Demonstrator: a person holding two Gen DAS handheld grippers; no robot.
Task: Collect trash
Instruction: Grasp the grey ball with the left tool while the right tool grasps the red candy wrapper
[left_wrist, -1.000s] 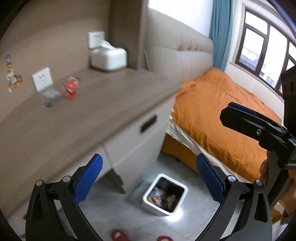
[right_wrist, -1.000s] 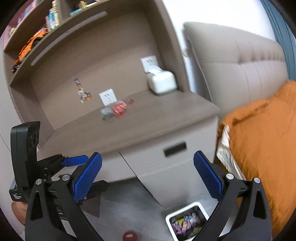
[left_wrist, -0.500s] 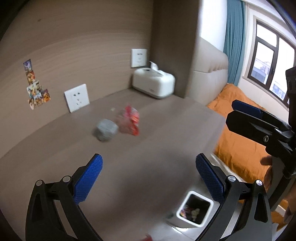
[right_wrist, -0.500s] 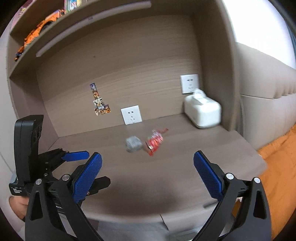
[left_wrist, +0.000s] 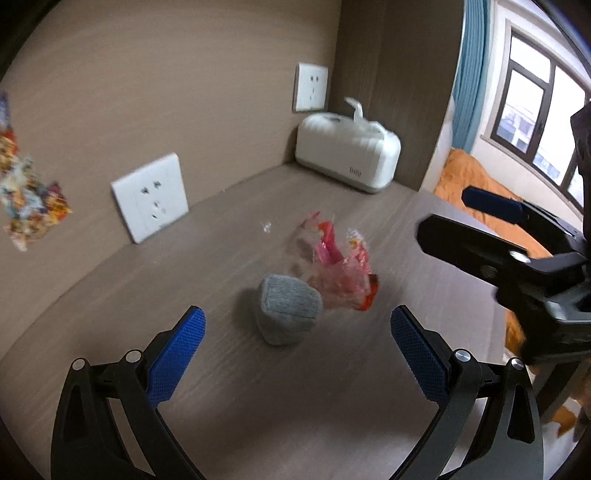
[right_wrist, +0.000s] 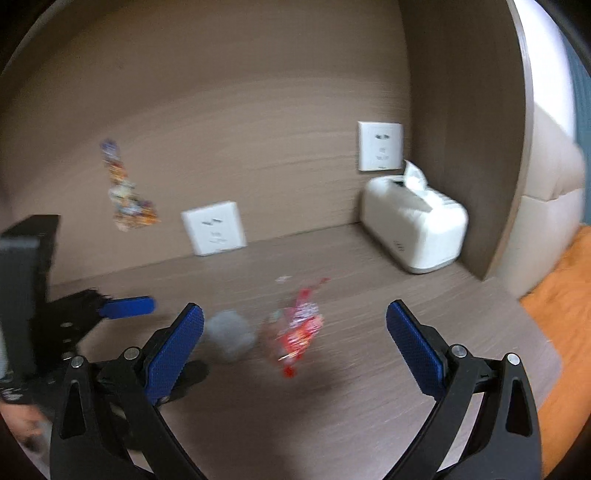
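Item: crumpled red-and-clear plastic wrapper (left_wrist: 338, 267) touching grey felt-like lump (left_wrist: 288, 314), frame centre on brown wood-grain desktop (left_wrist: 258, 398); left gripper (left_wrist: 295, 354) and right gripper (right_wrist: 293, 347), jaws wide and empty, apparently lined up for pickup

Matt woodgrain desk (left_wrist: 258, 387); crinkly glossy plastic wrapper (left_wrist: 340, 273); grey knitted ball (left_wrist: 288, 308)

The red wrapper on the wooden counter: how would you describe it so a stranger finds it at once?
Find the wooden counter with a white tissue box in its back corner. Near the middle lies the red wrapper, crinkled, partly clear plastic, touching a grey rounded lump. It is the only red, shiny thing there.
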